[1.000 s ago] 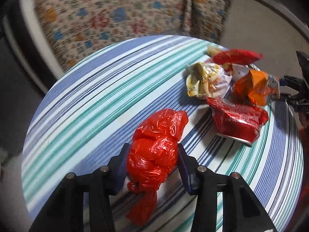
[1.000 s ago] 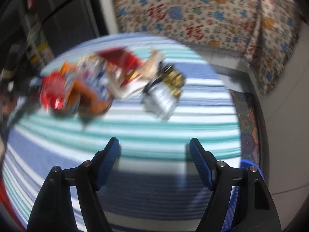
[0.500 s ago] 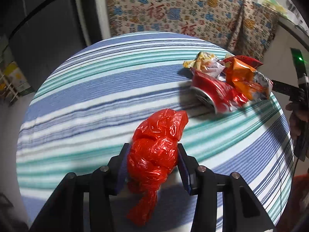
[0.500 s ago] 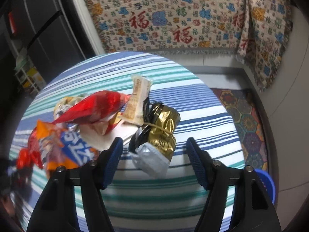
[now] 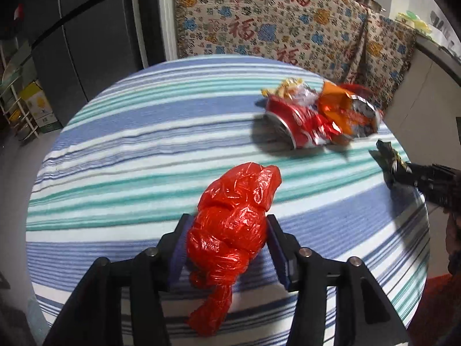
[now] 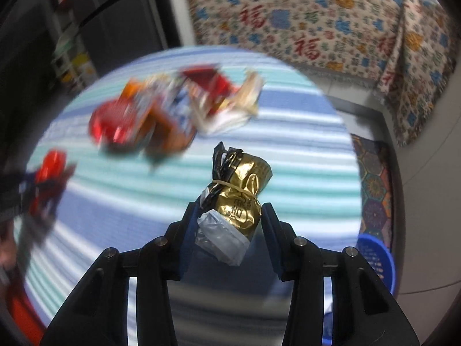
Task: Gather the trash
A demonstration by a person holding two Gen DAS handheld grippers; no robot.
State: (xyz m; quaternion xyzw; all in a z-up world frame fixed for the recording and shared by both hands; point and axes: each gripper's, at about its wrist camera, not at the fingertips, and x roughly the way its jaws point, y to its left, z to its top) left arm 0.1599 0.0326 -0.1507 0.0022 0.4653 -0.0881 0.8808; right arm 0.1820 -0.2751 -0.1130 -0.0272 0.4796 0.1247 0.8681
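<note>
My left gripper (image 5: 227, 227) is shut on a crumpled red plastic bag (image 5: 233, 225) and holds it above the striped tablecloth (image 5: 138, 155). My right gripper (image 6: 229, 216) is shut on a gold foil packet (image 6: 239, 193) bound with a rubber band, lifted off the table. A pile of snack wrappers and a crushed red can (image 5: 296, 121) lies at the table's far right; it is blurred in the right wrist view (image 6: 161, 115). The right gripper with the packet shows at the right edge of the left wrist view (image 5: 403, 170).
A patterned cloth (image 5: 273, 23) covers furniture behind the round table. A dark fridge (image 5: 80, 34) stands at the back left. A blue bin (image 6: 374, 259) sits on the floor right of the table, beside a patterned rug (image 6: 374, 184).
My right gripper has closed on the gold packet and lifted it away from the pile. My left gripper still holds the red bag and has swung so the pile lies further right.
</note>
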